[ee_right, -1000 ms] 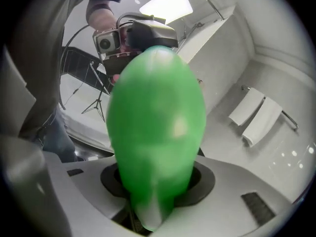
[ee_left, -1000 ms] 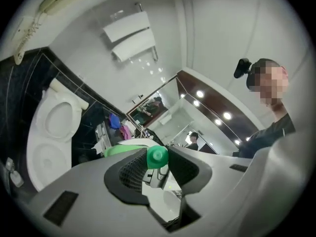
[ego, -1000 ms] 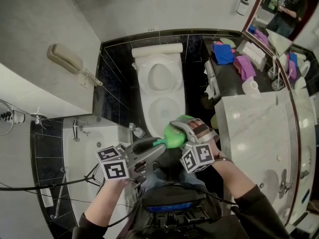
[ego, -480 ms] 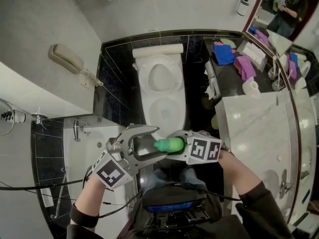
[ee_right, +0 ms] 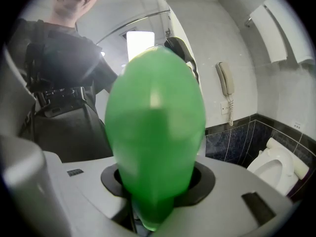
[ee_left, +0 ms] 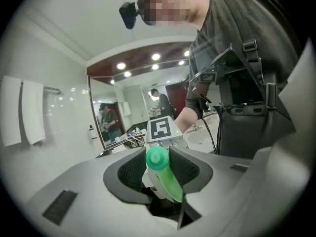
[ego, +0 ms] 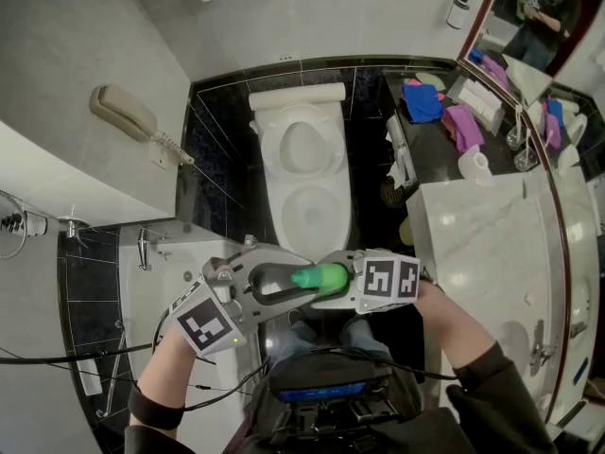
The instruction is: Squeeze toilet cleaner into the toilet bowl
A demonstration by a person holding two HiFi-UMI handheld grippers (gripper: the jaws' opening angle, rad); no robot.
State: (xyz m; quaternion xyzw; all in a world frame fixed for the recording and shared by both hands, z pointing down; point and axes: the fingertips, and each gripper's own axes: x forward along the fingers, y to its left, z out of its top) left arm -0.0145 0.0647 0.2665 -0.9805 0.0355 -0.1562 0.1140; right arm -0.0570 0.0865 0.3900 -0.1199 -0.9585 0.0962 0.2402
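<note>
A green toilet cleaner bottle [ego: 321, 275] lies level over my lap, nozzle pointing left, just in front of the white toilet bowl [ego: 269, 173]. My right gripper [ego: 333, 278] is shut on the bottle's body, which fills the right gripper view as a green bulge [ee_right: 155, 132]. My left gripper [ego: 301, 277] faces it from the left. Its jaws have just been closing, and the green cap [ee_left: 158, 158] now sits between the black pads [ee_left: 133, 173], which press on it. The toilet lid is up and the bowl also shows low at the right [ee_right: 276, 167].
A wall phone [ego: 128, 112] hangs at the left above a white tub [ego: 161, 282]. At the right stands a marble counter [ego: 492, 253], with a paper roll [ego: 475, 164] and coloured cloths [ego: 425, 102] on the dark shelf behind it.
The bottle has swung from a tilt to level, and my right gripper rolled with it. My left gripper's jaws stood wide apart around the cap half a second ago and have closed onto it.
</note>
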